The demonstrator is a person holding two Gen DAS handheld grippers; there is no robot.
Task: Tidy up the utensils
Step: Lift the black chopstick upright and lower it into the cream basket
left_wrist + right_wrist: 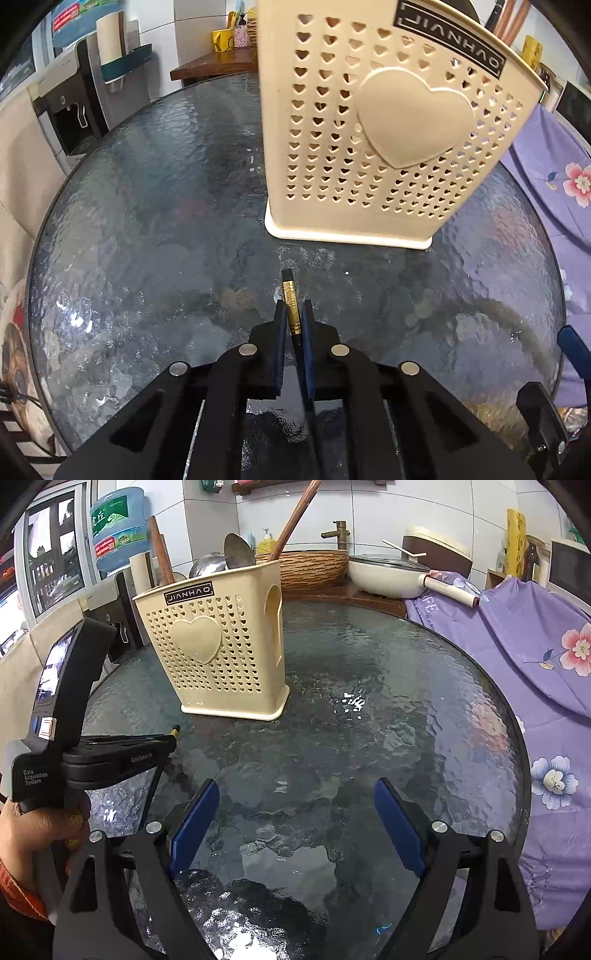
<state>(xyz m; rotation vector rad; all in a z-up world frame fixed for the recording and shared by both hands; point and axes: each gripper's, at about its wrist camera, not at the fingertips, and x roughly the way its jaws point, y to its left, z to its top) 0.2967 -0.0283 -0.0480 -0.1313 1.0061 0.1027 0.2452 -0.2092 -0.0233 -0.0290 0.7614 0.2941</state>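
Note:
My left gripper [294,314] is shut on a black chopstick with a gold band [290,302], its tip pointing toward the cream utensil holder [369,147]. In the right wrist view the left gripper [168,740] holds the chopstick [173,732] low over the table, just left of the cream holder [221,657]. The holder stands upright with wooden handles [295,517] and metal spoons [238,552] in it. My right gripper [299,827] is open and empty above the table, nearer the front.
The round textured glass table [369,720] carries the holder. A purple flowered cloth [535,657] lies along its right side. A water dispenser [118,531] stands at the back left; a white pan [388,576] and woven basket [314,568] sit on the counter behind.

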